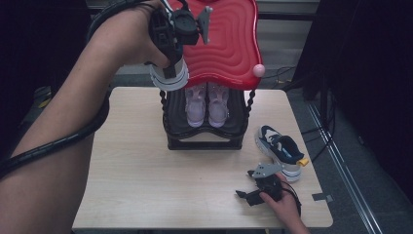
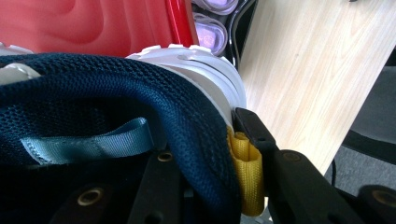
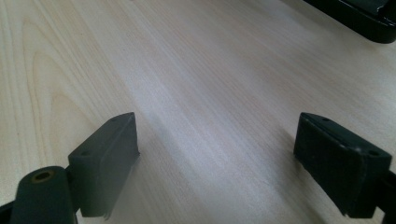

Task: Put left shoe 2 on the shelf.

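Nearest the person, the right hand-held gripper rests low on the wooden surface with its jaws spread wide and nothing between them, seemingly parked while the other hand works. Just beyond it, a navy and white sneaker lies on the surface beside the shoe rack, probably waiting its turn. On the rack's lower black shelf, a pair of lilac shoes sits toes forward. Farthest and highest, the left hand-held gripper pinches the matching navy sneaker by its heel, beside the yellow pull loop, carrying it at the edge of the red top shelf, likely to set it there.
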Demonstrator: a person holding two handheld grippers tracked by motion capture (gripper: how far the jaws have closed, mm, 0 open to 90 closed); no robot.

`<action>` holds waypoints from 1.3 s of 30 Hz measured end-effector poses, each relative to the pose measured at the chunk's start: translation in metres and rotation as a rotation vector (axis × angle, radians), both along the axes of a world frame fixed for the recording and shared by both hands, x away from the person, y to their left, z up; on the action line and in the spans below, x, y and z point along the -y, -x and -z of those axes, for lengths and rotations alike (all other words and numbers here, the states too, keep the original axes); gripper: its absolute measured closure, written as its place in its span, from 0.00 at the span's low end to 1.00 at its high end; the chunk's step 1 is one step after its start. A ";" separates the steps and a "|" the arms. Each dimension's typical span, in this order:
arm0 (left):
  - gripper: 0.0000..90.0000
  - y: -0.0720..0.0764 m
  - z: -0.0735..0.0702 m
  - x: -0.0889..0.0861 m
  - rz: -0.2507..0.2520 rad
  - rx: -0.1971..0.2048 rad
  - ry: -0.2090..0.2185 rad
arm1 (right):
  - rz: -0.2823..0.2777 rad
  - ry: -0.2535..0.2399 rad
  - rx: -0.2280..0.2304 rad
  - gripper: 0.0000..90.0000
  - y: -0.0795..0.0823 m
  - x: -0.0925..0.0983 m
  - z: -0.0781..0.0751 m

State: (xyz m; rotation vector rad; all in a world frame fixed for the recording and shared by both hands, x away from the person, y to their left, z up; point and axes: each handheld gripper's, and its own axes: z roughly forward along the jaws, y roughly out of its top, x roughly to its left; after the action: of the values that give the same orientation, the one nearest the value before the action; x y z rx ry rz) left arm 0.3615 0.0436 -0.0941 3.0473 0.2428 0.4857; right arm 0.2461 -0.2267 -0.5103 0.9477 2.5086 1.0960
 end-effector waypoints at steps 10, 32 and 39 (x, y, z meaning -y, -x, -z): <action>0.81 -0.016 -0.006 0.023 0.035 0.041 -0.027 | 0.000 0.000 0.000 0.15 0.000 0.000 0.000; 0.81 -0.053 0.007 0.058 0.073 0.079 -0.069 | 0.000 0.000 0.001 0.15 0.000 0.000 0.000; 0.80 -0.059 0.009 0.066 0.085 0.083 -0.070 | -0.001 0.000 0.001 0.15 0.000 0.000 0.000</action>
State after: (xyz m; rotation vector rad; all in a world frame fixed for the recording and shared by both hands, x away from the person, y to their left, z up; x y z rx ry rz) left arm 0.4209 -0.0221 -0.1035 3.0799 0.0949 0.6265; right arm 0.2463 -0.2268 -0.5104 0.9460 2.5082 1.0967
